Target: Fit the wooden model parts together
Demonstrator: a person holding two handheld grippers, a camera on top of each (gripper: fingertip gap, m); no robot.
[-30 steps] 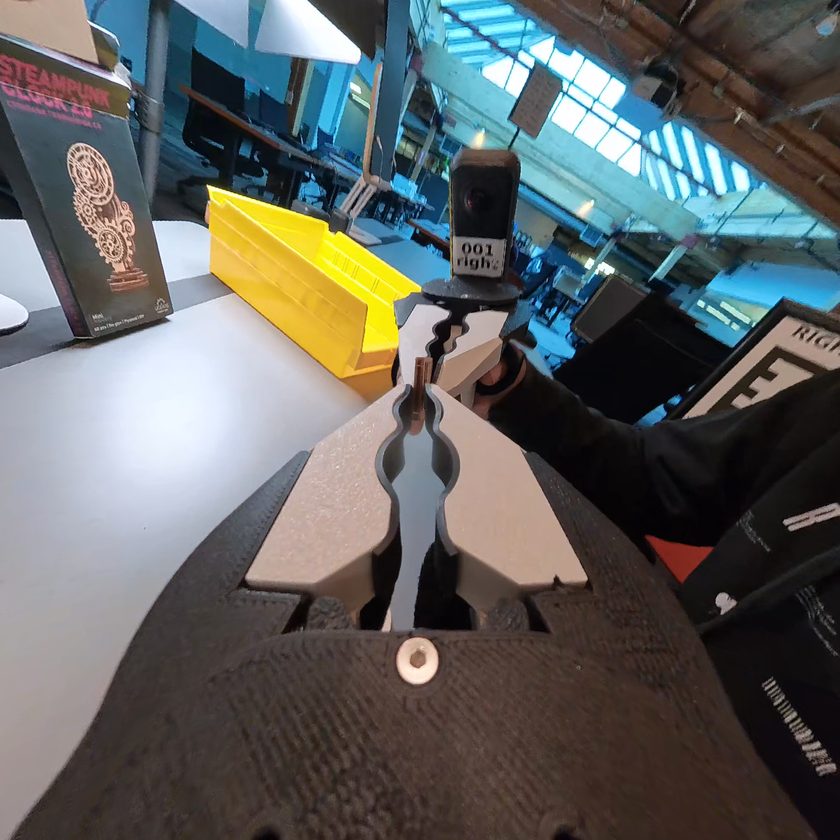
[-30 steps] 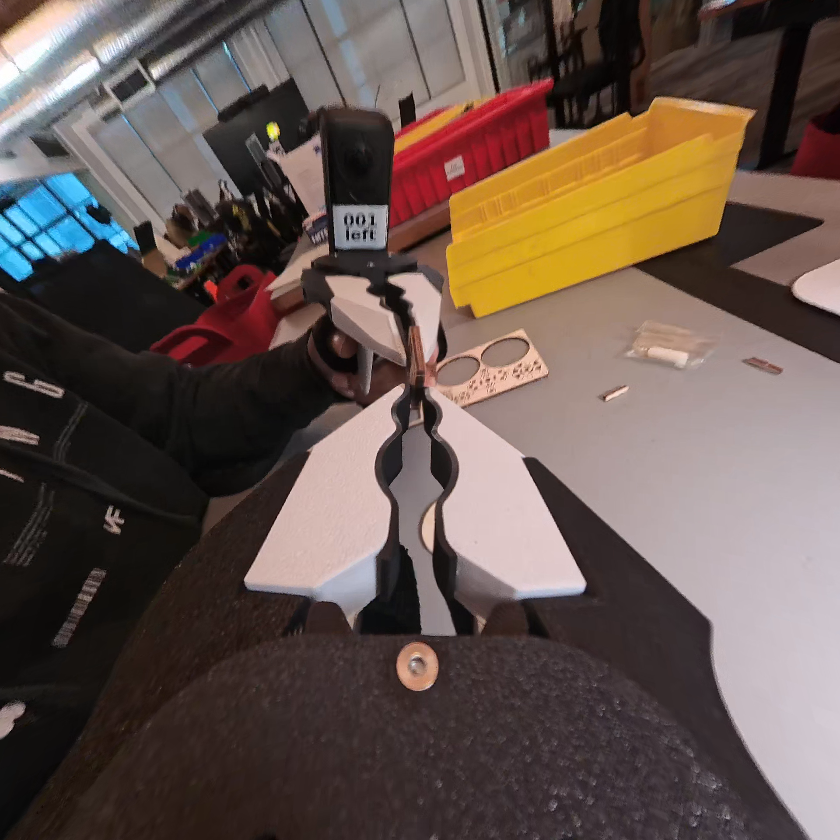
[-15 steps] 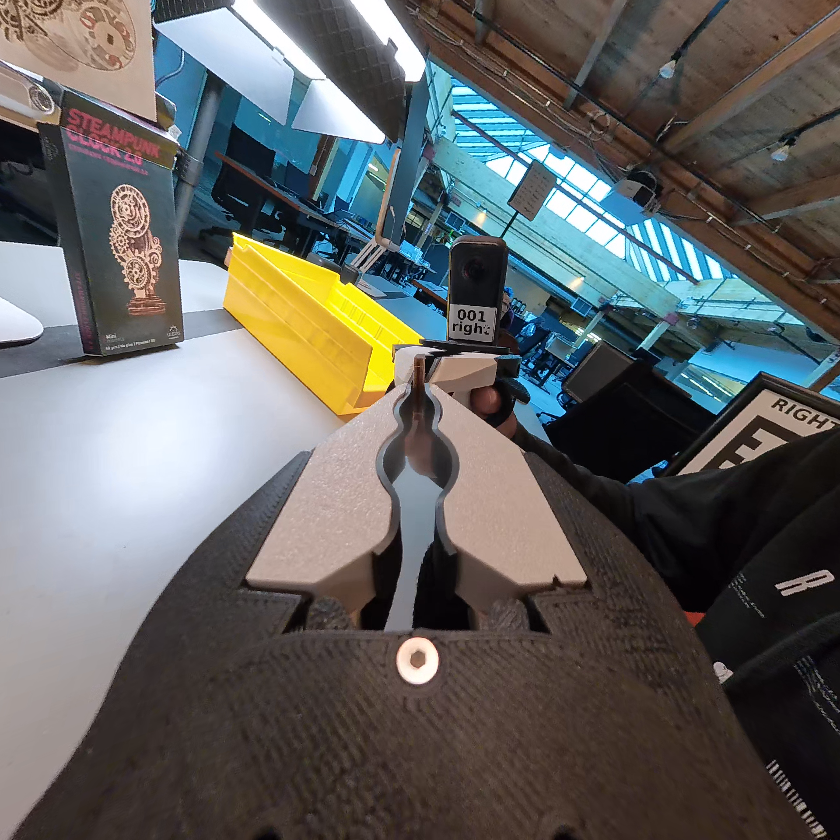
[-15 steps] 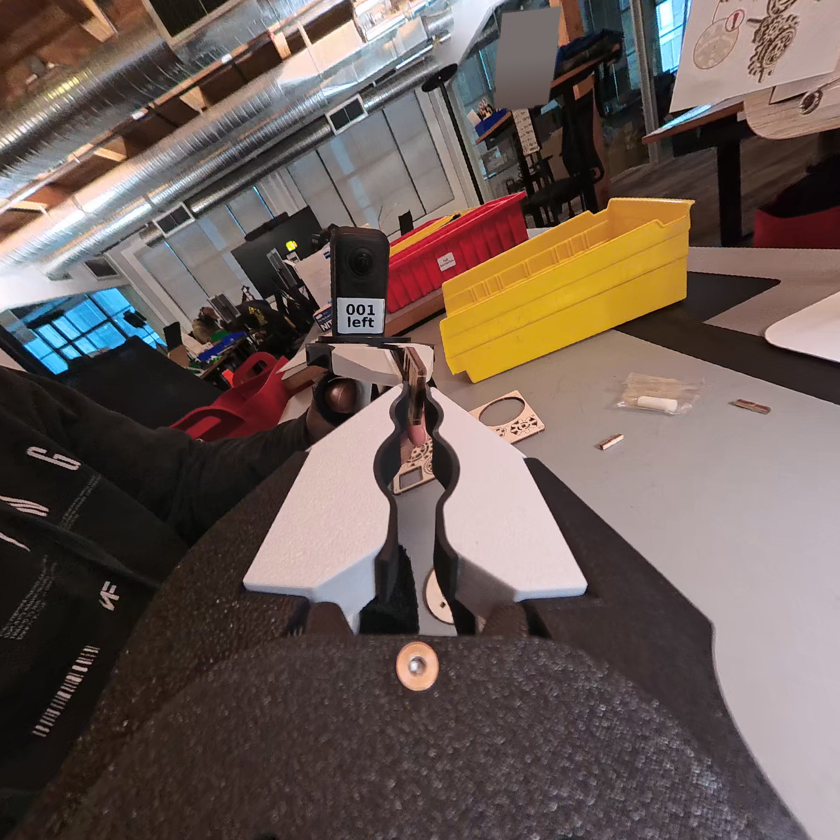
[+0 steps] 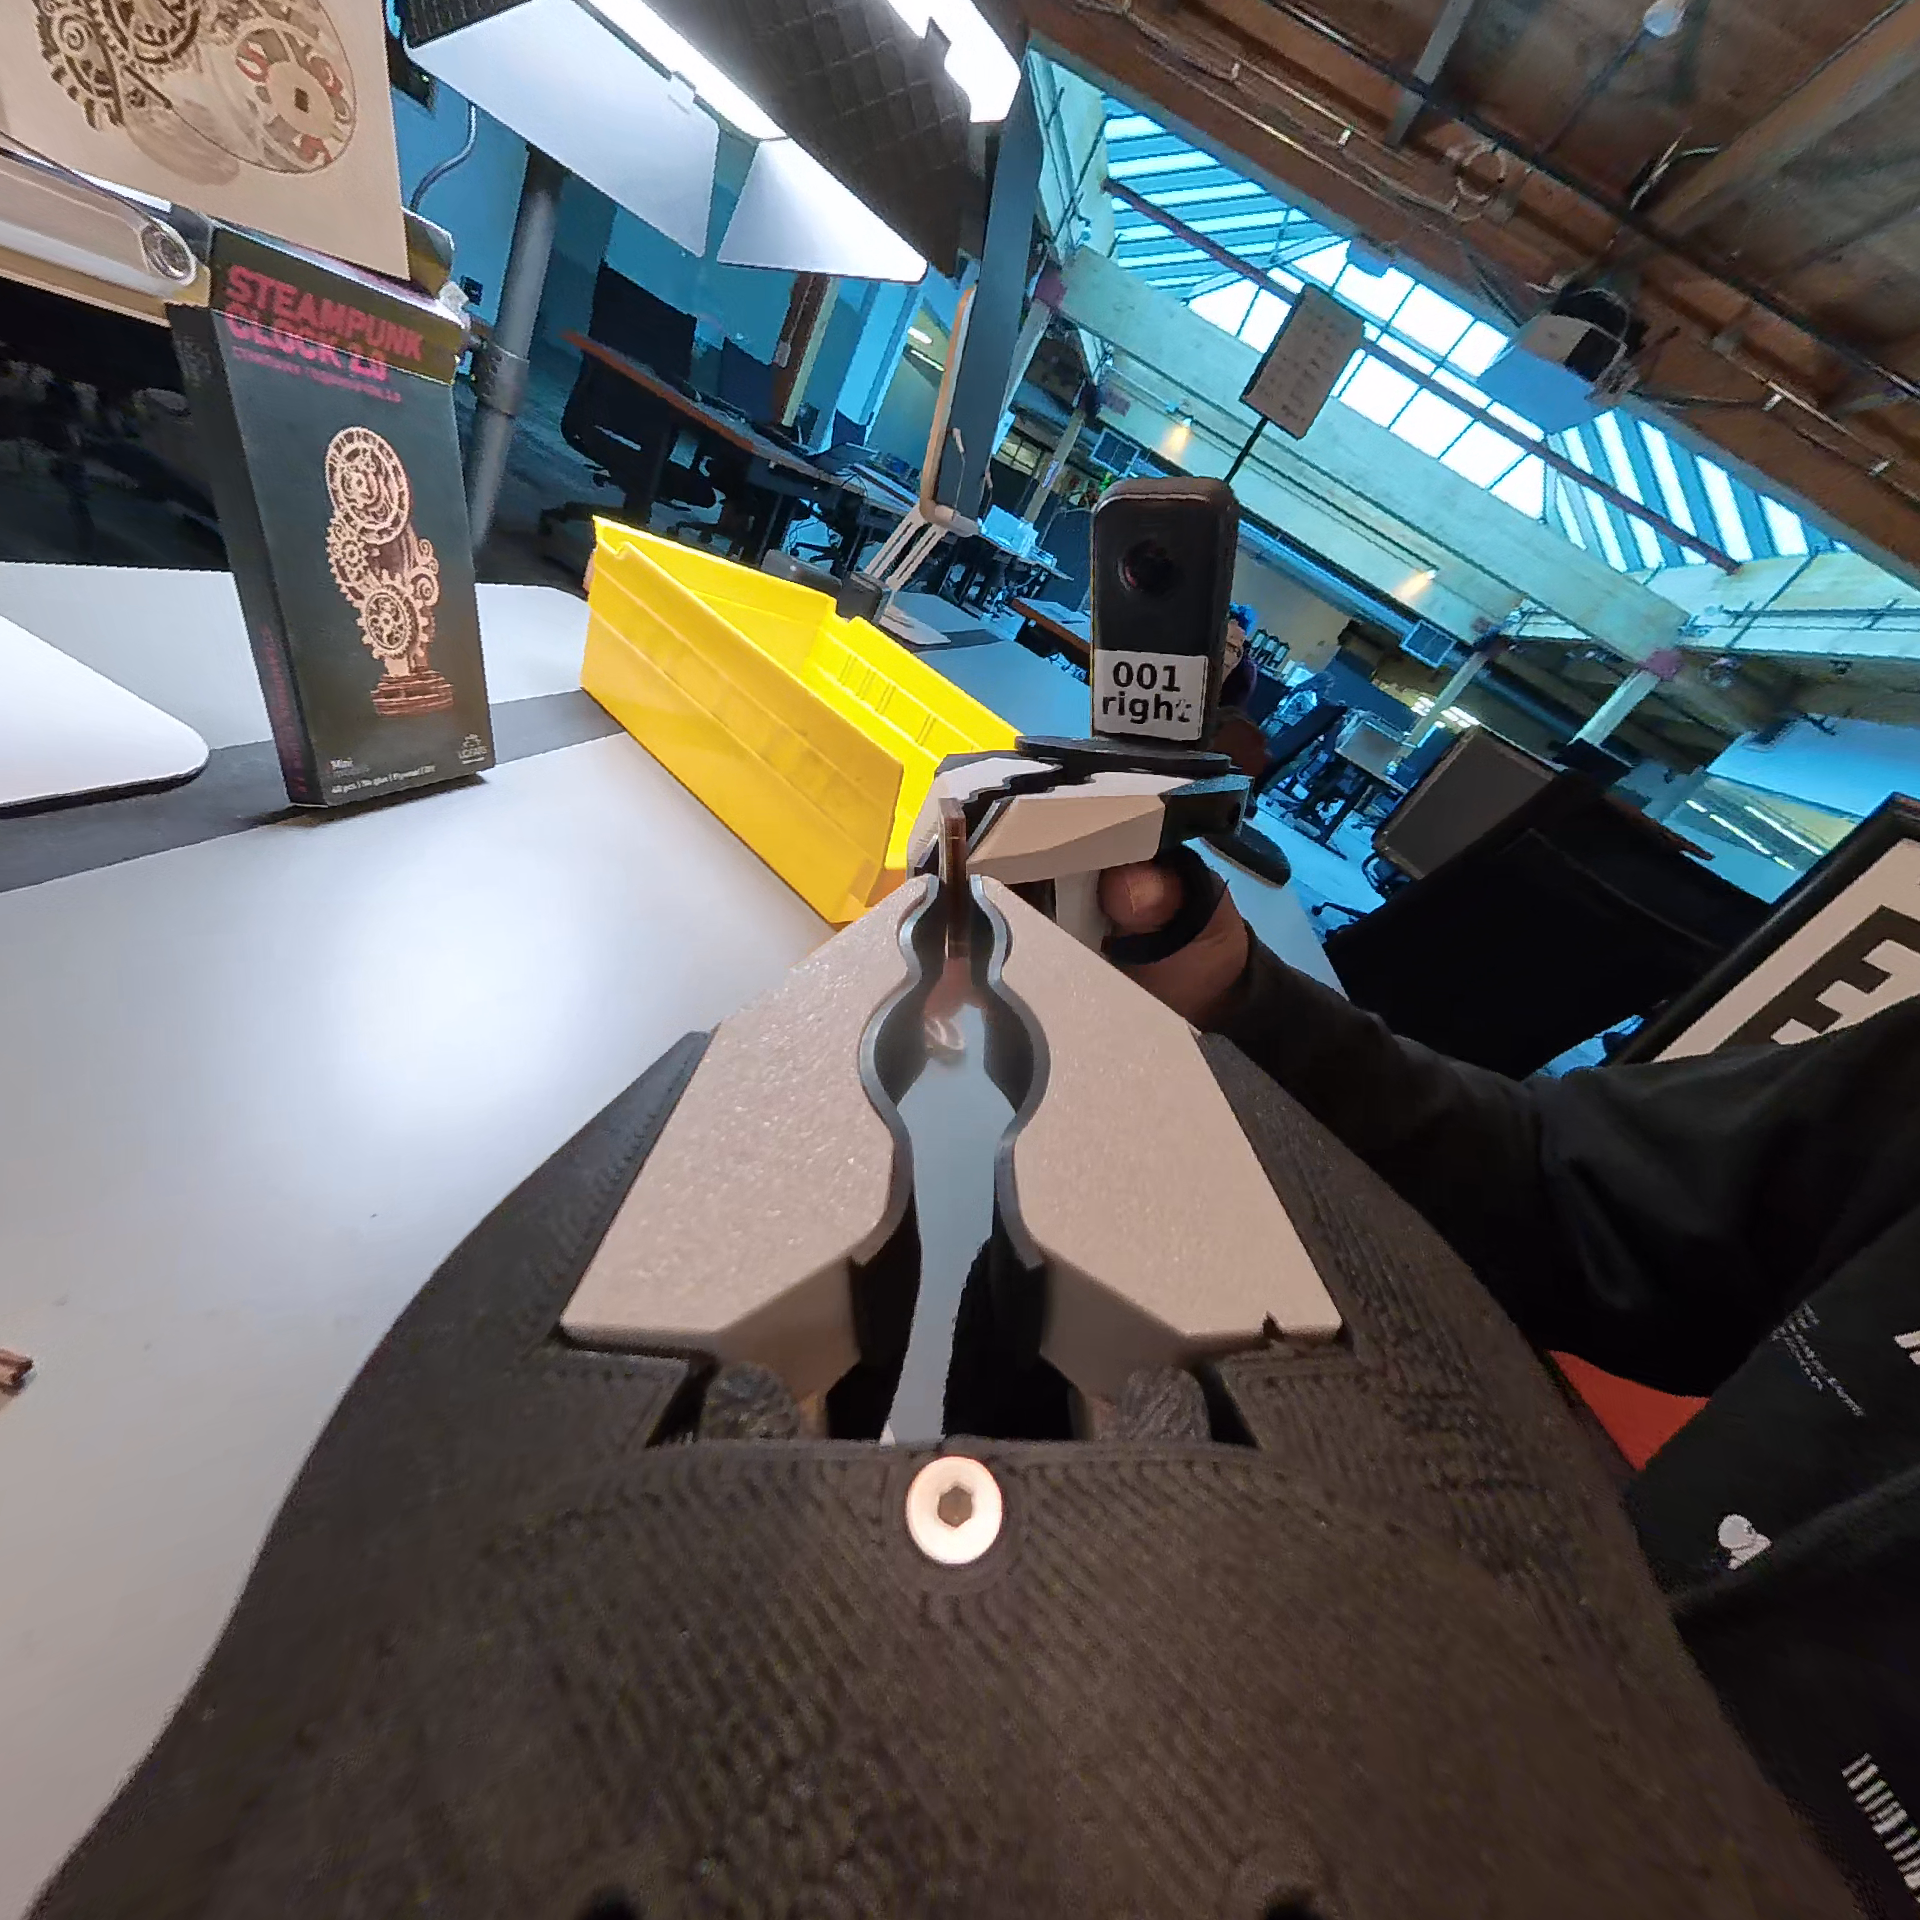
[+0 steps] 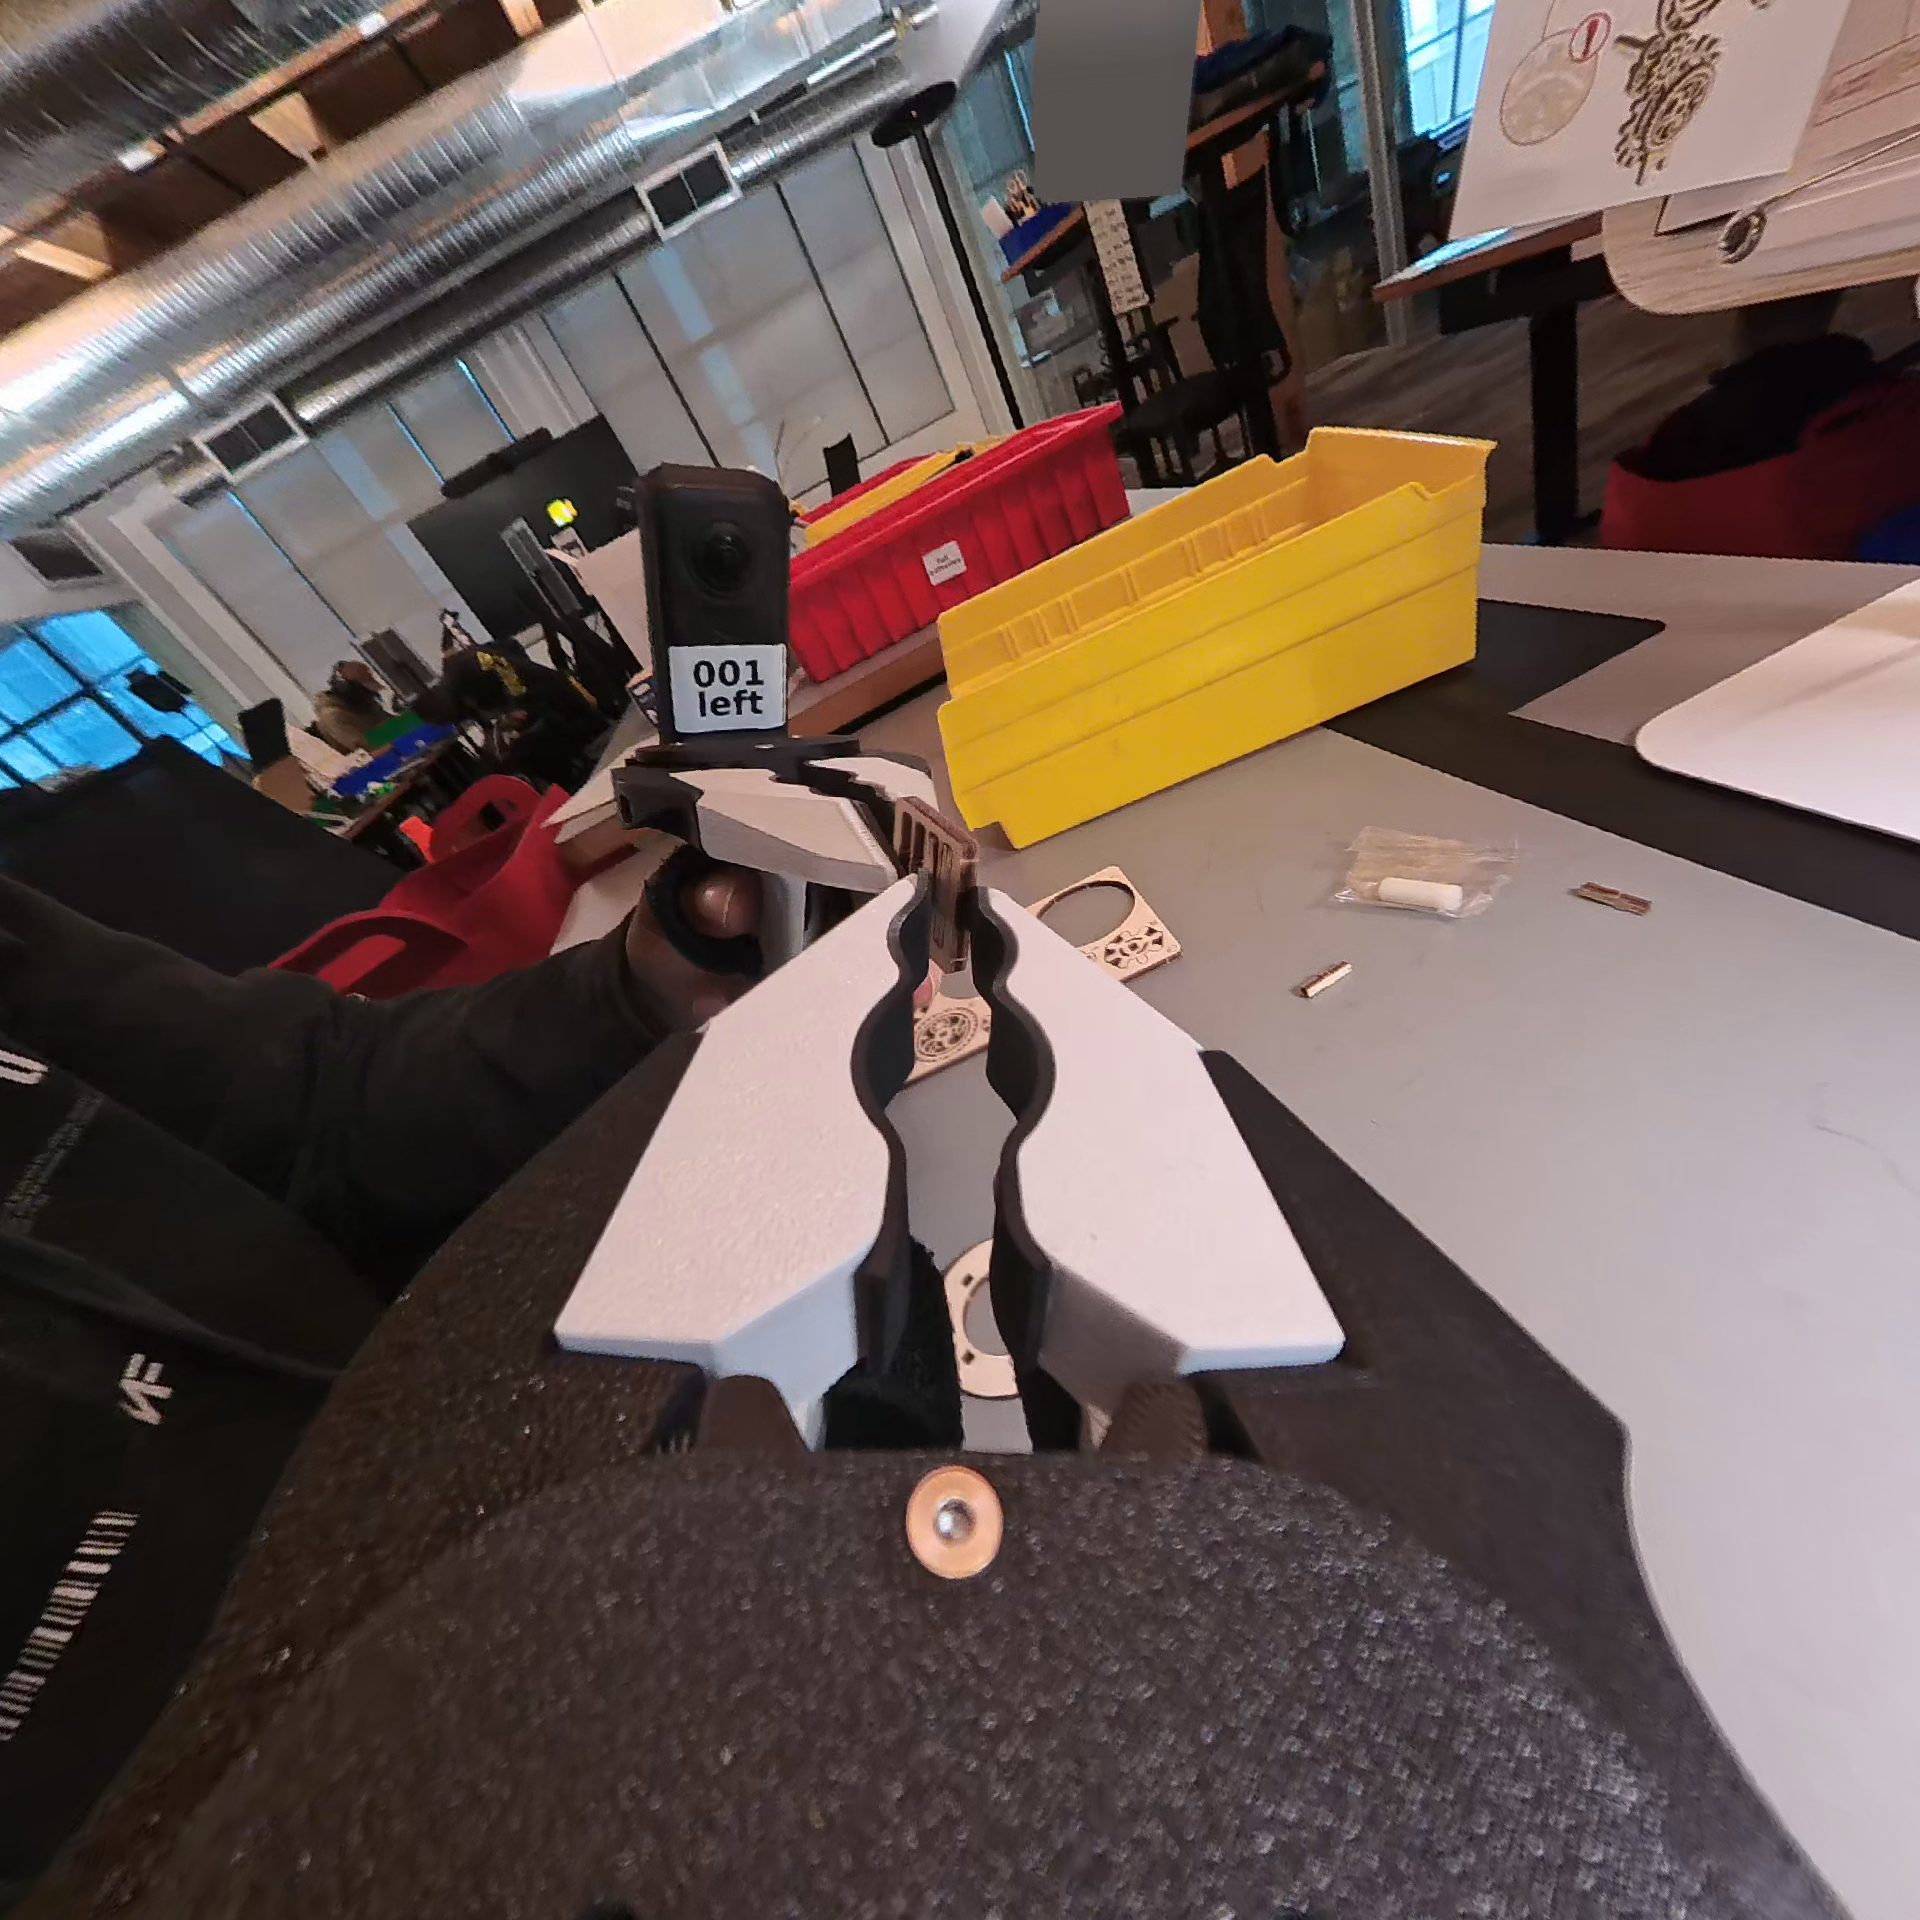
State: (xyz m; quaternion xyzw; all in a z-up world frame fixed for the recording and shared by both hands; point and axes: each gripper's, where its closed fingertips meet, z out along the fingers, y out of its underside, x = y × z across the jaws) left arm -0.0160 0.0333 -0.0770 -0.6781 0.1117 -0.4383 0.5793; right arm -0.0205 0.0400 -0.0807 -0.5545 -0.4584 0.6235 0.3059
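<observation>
My left gripper (image 5: 954,902) is shut on a thin wooden part (image 5: 953,854) that shows edge-on between its tips. My right gripper (image 6: 943,914) is shut on a small flat slotted wooden part (image 6: 932,854). The grippers meet tip to tip above the grey table (image 5: 312,1039). The right gripper (image 5: 966,805) faces me in the left wrist view, and the left gripper (image 6: 881,816) faces me in the right wrist view. The wood reaches from one pair of tips to the other. I cannot tell where one part ends and the other begins.
A yellow bin (image 6: 1216,634) stands behind the grippers, also in the left wrist view (image 5: 758,707). A model kit box (image 5: 343,561) stands at the far left. On the table lie a punched wooden sheet (image 6: 1107,925), a small plastic bag (image 6: 1418,888) and loose wooden bits (image 6: 1325,979).
Both grippers have tilted up and turned, staying tip to tip. The slotted part now shows its flat face in the right wrist view. Both remain shut.
</observation>
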